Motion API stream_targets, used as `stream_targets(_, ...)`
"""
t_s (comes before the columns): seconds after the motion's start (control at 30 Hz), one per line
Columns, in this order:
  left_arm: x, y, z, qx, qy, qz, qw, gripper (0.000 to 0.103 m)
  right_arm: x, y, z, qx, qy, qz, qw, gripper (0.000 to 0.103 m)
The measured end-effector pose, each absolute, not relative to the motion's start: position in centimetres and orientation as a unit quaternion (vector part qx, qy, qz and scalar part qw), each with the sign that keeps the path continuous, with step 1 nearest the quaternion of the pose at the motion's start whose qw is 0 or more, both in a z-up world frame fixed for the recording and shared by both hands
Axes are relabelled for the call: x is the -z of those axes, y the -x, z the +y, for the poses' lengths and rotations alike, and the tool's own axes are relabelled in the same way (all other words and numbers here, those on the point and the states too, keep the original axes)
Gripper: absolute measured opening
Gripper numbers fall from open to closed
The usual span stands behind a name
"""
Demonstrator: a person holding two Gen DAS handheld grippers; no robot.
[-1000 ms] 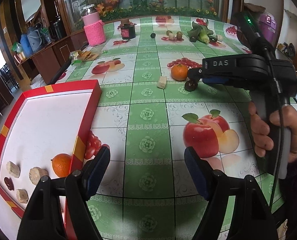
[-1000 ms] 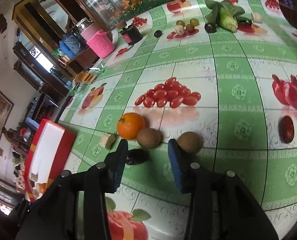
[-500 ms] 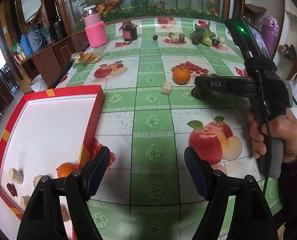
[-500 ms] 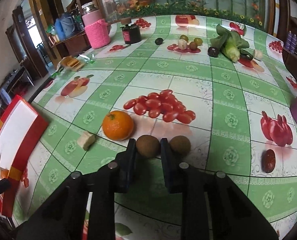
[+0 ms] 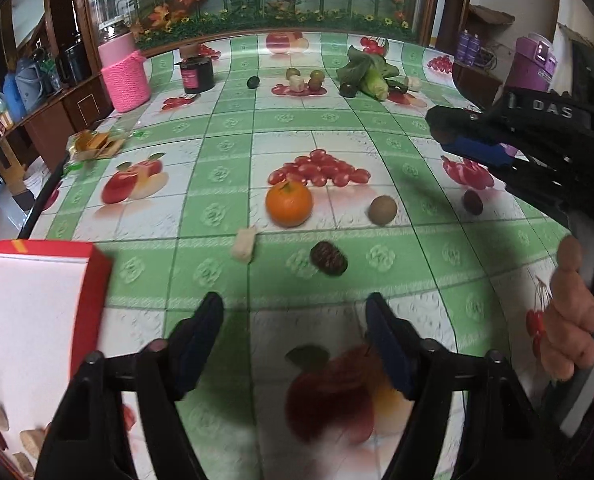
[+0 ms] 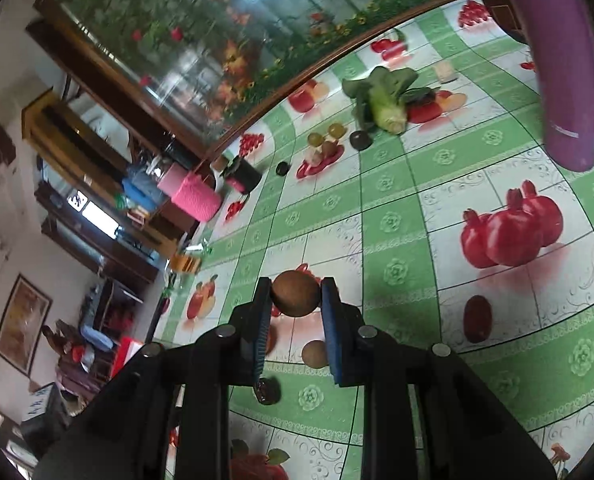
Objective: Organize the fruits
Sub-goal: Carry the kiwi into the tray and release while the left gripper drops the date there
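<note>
A brown kiwi (image 6: 296, 294) sits clamped between the blue pads of the right claw (image 6: 296, 300), lifted clear of the worktop (image 6: 397, 240) with its green-and-white fruit-printed cloth. Below it on the cloth lie a second kiwi (image 6: 314, 354) and a dark wrinkled date (image 6: 268, 392); another reddish date (image 6: 477, 319) rests further to the right, beside the printed pomegranates. From the left wrist view, the left claw (image 5: 295, 322) hangs over the cloth with its jaws apart and nothing between them; they have just been narrowing. Ahead of it lie the date (image 5: 329, 258), a pale chunk of fruit (image 5: 244, 243), an orange (image 5: 289, 204) and the remaining kiwi (image 5: 382, 210), each apart from the others. To the left stands a red box (image 5: 97, 280) with a white floor, holding a few small pieces in its near corner, blurred. On the right a hand (image 5: 573, 316) grips the handle of the right tool. At the far end of the worktop stand a pink knitted jar cover (image 5: 125, 76), a dark jar (image 5: 196, 74), some small fruits and leafy greens (image 5: 367, 70).
</note>
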State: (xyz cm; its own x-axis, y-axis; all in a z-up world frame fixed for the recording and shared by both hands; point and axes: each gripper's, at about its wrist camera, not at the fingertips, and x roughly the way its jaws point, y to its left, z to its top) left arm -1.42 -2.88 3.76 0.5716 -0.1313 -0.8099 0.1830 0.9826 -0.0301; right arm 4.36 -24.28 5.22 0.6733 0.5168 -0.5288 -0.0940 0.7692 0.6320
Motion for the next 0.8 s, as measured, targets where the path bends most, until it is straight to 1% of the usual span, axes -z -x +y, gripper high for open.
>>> stream_targets(0.03,-3.5,0.9,-3.4,0.093,-0.026,0.459,0.883,0.057,-5.3,-4.3,-24.5,-0.17,-0.292,0.361,0.869,0.026)
stream_targets(0.13,-2.8,-0.1,-4.5,0.1,-0.023,0.469,0.877,0.053,-5.3,-4.3,-24.8,-0.167,-0.299,0.361,0.868,0.026)
stream_targets(0.2,-2.5,-0.6,-5.0,0.096,-0.026,0.466,0.879,0.044,-5.2,-4.2,-24.8,-0.169,-0.305,0.364,0.864,0.026)
stream_targets(0.23,-2.4,-0.8,-5.1,0.096,-0.024,0.467,0.879,0.043,-5.2,-4.2,-24.8,-0.171,-0.306,0.366,0.862,0.026)
stream_targets(0.3,-2.1,-1.3,-5.4,0.095,-0.022,0.47,0.877,0.034,-5.1,-4.3,-24.6,-0.174,-0.306,0.368,0.861,0.027)
stream_targets(0.33,-2.0,-1.5,-5.5,0.094,-0.023,0.47,0.877,0.032,-5.1,-4.3,-24.5,-0.176,-0.305,0.369,0.86,0.027)
stream_targets(0.4,-1.8,-1.6,-5.7,0.094,-0.026,0.464,0.88,0.022,-5.0,-4.3,-24.1,-0.182,-0.301,0.373,0.859,0.027)
stream_targets(0.63,-2.0,-1.1,-5.3,0.102,-0.016,0.458,0.883,0.02,-4.9,-4.4,-23.4,-0.179,-0.287,0.378,0.862,0.027)
stream_targets(0.8,-4.5,2.3,-3.9,0.093,-0.029,0.429,0.898,0.02,-4.8,-4.4,-23.0,-0.173,-0.268,0.378,0.869,0.027)
